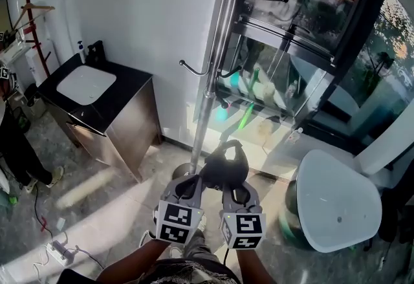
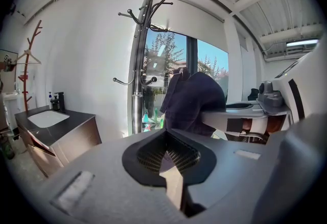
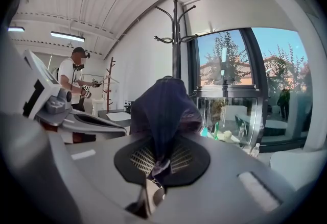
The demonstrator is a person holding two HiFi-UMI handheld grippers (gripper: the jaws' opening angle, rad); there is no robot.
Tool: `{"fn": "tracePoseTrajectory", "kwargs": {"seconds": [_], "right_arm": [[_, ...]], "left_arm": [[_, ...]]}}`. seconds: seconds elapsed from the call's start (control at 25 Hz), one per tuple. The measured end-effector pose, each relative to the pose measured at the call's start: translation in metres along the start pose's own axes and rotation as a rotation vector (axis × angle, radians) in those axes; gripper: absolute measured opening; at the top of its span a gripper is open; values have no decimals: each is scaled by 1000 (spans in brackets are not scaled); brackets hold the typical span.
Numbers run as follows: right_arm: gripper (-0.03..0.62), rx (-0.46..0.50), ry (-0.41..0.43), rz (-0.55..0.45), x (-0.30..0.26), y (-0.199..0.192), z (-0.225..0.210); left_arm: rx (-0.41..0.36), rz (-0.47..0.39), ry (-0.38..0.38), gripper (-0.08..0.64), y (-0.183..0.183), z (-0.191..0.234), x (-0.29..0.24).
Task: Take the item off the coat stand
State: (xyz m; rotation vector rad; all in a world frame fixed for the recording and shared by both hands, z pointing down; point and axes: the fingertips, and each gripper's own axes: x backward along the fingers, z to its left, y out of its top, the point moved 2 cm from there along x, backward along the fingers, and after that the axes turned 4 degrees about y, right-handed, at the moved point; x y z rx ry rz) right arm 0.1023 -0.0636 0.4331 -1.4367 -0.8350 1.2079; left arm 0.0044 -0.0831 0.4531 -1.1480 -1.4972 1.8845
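The coat stand (image 1: 217,50) is a shiny metal pole with curved black-tipped hooks, standing by the white wall; it also shows as the coat stand (image 2: 137,65) and the coat stand (image 3: 176,39). A dark navy cloth item (image 1: 224,163) hangs free of the hooks, below them and in front of the pole. My right gripper (image 1: 234,193) is shut on the cloth item (image 3: 161,110), whose fabric runs down between the jaws. My left gripper (image 1: 194,184) sits close beside it on the left, shut with nothing between its pads (image 2: 166,159). From there the cloth (image 2: 194,98) shows to the right.
A black-topped cabinet with a white basin (image 1: 87,85) stands to the left. A glass case (image 1: 284,82) is behind the stand, and a white rounded table (image 1: 336,202) at the right. A power strip (image 1: 61,250) lies on the floor. A person (image 3: 76,72) stands near a wooden rack (image 1: 35,17).
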Motion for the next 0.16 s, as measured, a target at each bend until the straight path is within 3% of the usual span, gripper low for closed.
{"fn": "tracePoseTrajectory", "kwargs": {"seconds": [0.16], "right_arm": [[20,10,9,-1,3,2,2]], "left_arm": [[-2,-1,1,2,0,-5,3]]}}
